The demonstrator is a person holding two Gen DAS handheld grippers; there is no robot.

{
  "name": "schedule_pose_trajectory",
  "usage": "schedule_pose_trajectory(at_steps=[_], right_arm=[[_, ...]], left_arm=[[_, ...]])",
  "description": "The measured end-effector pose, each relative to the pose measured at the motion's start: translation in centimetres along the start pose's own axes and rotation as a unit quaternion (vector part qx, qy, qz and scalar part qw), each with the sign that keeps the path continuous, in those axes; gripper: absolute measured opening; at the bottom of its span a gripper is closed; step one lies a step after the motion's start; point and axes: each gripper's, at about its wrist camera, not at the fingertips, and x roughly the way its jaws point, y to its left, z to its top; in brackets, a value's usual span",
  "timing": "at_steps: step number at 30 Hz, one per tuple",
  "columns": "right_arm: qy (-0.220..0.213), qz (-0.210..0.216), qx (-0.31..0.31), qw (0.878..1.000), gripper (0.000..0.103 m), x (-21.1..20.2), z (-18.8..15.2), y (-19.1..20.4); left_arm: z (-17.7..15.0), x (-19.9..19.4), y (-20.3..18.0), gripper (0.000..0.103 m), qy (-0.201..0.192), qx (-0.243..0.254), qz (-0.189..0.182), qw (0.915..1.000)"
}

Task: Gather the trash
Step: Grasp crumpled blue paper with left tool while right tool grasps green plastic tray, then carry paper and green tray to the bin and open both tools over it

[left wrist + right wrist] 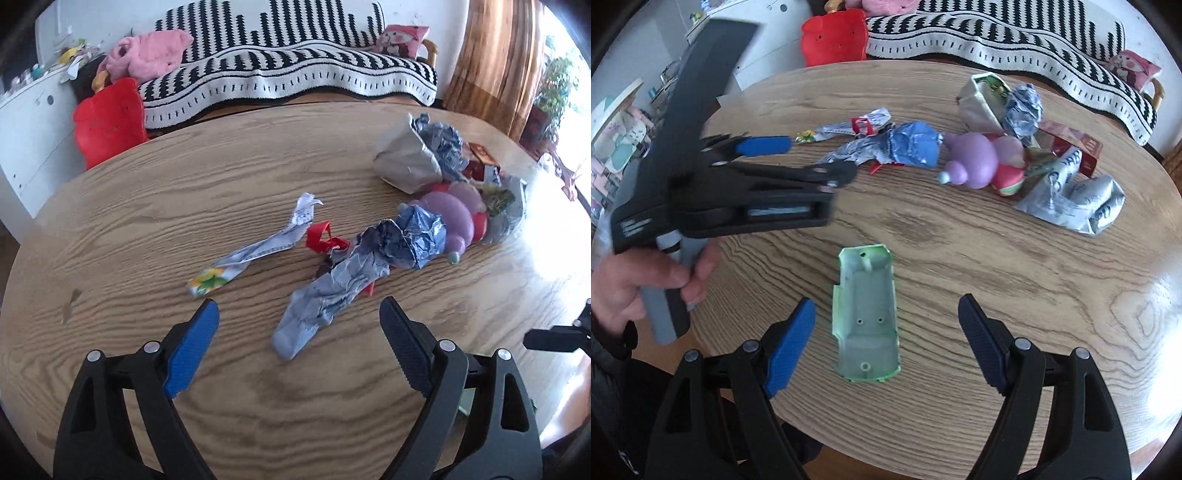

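Observation:
Trash lies on a round wooden table [147,192]. In the left wrist view my left gripper [299,302] stands open just above the near end of a crumpled blue-grey wrapper [332,291]. A twisted white wrapper with a flower print [255,253] and a red ribbon [325,240] lie beyond. My right gripper [886,301] is open over a pale green plastic shell [866,314], which lies flat between its fingers without touching the pads. The right wrist view also shows the left gripper [816,158], held by a hand [646,280], pointing at the blue-grey wrapper [886,147].
Further back lie a purple toy [975,162], a grey paper bag [406,162], a silver foil bag [1078,206] and a red box [1071,144]. Behind the table are a sofa with a striped blanket [295,66], a red cushion [110,118] and a white cabinet [26,147].

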Motion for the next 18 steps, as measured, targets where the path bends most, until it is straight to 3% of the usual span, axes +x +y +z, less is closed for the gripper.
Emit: schedule_pose_trajectory(at_steps=[2, 5, 6, 8, 9, 10, 18], right_arm=[[0.003, -0.008, -0.009, 1.0, 0.077, 0.3, -0.1, 0.4], [0.009, -0.014, -0.017, 1.0, 0.072, 0.9, -0.2, 1.0], [0.012, -0.018, -0.021, 1.0, 0.066, 1.1, -0.2, 1.2], [0.015, -0.018, -0.028, 0.999, 0.051, 1.3, -0.7, 1.9], [0.014, -0.018, -0.031, 0.999, 0.039, 1.5, -0.6, 1.8], [0.011, -0.019, -0.036, 0.999, 0.034, 1.4, -0.6, 2.1], [-0.015, -0.012, -0.031, 0.999, 0.033, -0.6, -0.4, 1.8]], left_arm=[[0.2, 0.8, 0.0, 0.075, 0.008, 0.003, -0.001, 1.0], [0.4, 1.0, 0.0, 0.05, 0.008, 0.003, -0.005, 0.9999], [0.5, 1.1, -0.1, 0.038, 0.008, 0.005, -0.004, 0.9999], [0.6, 0.9, -0.3, 0.025, 0.013, 0.008, -0.003, 0.9999], [0.5, 0.6, -0.5, 0.02, 0.011, 0.01, -0.001, 0.9999], [0.4, 0.2, -0.6, 0.019, 0.01, 0.012, 0.0, 0.9999], [0.4, -3.1, -1.3, 0.018, -0.007, 0.0, 0.018, 0.9998]])
